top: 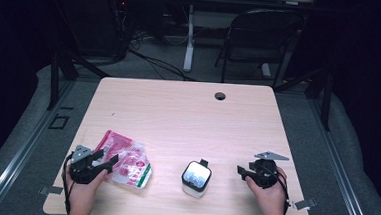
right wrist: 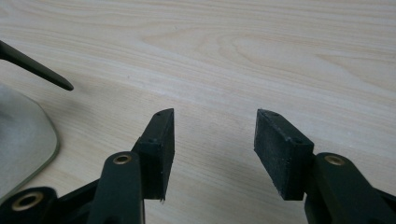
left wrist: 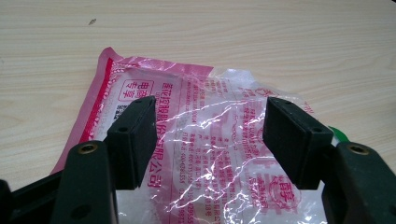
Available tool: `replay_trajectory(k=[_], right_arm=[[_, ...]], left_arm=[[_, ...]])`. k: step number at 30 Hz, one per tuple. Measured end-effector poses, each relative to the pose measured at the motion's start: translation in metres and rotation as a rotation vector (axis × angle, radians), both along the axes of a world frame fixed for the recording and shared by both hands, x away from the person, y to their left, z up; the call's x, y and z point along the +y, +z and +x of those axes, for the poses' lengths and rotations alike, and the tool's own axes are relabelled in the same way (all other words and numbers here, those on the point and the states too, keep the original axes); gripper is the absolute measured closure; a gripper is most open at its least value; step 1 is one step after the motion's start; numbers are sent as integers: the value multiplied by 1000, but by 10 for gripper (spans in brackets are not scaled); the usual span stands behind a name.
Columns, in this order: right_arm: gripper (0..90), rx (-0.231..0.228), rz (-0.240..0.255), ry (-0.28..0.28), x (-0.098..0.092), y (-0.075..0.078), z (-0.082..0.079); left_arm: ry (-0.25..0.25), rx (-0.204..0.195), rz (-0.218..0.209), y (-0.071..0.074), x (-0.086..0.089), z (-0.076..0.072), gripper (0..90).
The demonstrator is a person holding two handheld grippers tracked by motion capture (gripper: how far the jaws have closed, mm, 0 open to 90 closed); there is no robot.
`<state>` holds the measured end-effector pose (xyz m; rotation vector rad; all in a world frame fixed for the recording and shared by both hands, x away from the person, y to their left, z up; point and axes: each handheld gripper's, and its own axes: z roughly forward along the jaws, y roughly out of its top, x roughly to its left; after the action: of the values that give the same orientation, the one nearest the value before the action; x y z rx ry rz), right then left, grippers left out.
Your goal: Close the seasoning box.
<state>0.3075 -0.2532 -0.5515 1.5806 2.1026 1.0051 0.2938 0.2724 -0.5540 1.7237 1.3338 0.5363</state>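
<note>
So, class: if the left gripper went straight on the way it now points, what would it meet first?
The left gripper, jaws open, points at the pink and clear plastic bag lying flat on the table. It would likely meet the bag first, though how high it hovers is unclear.

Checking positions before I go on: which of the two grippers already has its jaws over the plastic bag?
The left gripper: its open jaws straddle the pink printed bag. The right gripper is open over bare table.
</note>
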Motion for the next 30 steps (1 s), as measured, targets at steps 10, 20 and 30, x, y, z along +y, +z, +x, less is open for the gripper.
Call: replay_trajectory(k=[10,20,30], right_arm=[[456,18,9,25,5,-4,2],[444,13,24,42,7,-2,1],[430,-1,16,34,7,-1,0]], left_arm=[[8,13,3,-3,2,2,356],[5,15,9,-2,2,2,356],[16,13,-10,-2,5,3,359]])
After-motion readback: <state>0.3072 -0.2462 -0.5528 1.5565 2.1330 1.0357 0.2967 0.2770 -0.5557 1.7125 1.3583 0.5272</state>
